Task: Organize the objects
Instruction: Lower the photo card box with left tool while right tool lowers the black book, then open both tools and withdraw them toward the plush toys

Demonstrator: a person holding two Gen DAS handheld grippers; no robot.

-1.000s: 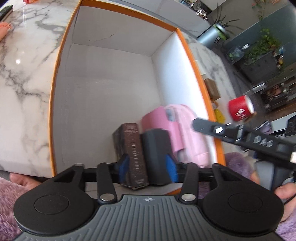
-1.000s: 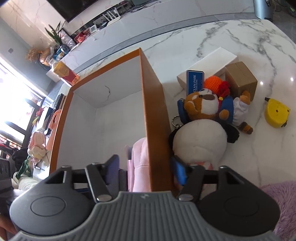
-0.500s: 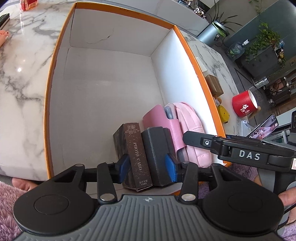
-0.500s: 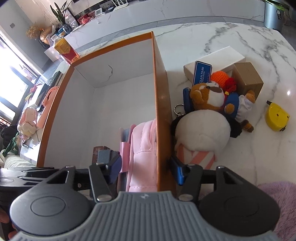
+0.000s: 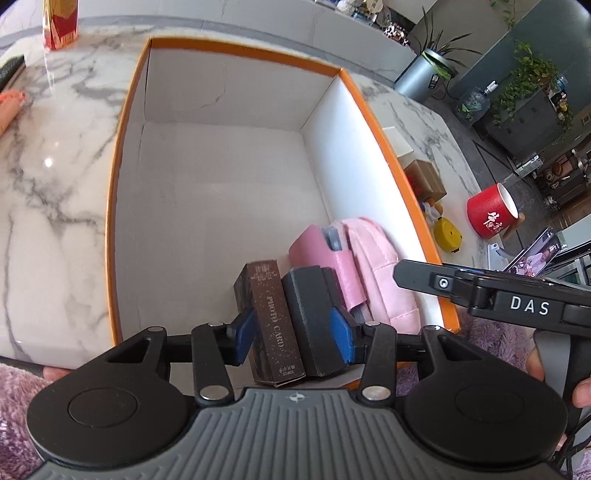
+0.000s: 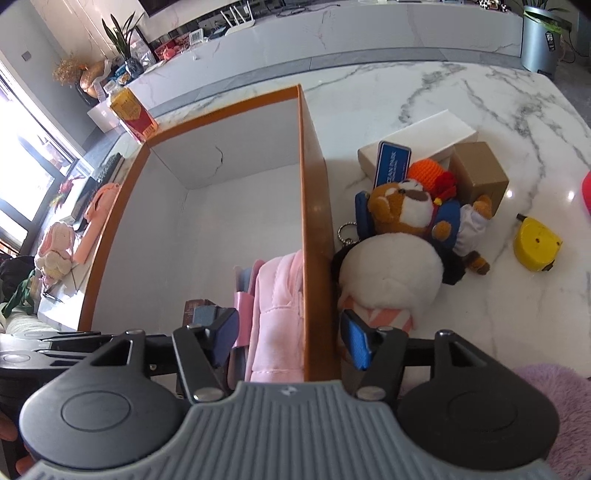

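Note:
A large orange-rimmed white box (image 5: 125, 122) stands on the marble counter. My left gripper (image 5: 280, 295) is shut on a brown "photo card" box (image 5: 271, 317) and holds it over the box's near end, beside pink pouches (image 5: 373, 266) lying against the right wall. My right gripper (image 6: 291, 332) is open and straddles the box's right wall (image 6: 314, 236), one finger inside by the pink pouches (image 6: 277, 306), one outside by the plush toys (image 6: 391, 273). The brown box also shows in the right wrist view (image 6: 195, 310).
Right of the box lie a bear plush (image 6: 402, 206), a white round plush, a blue card (image 6: 391, 162), a white box (image 6: 424, 136), a cardboard box (image 6: 480, 173) and a yellow tape measure (image 6: 535, 243). A red cup (image 5: 491, 214) stands further right. A red-yellow carton (image 5: 59, 22) stands at far left.
Both grippers have risen and pulled back a little, so more of the box shows. The left gripper still holds the brown box; the right gripper stays open astride the wall.

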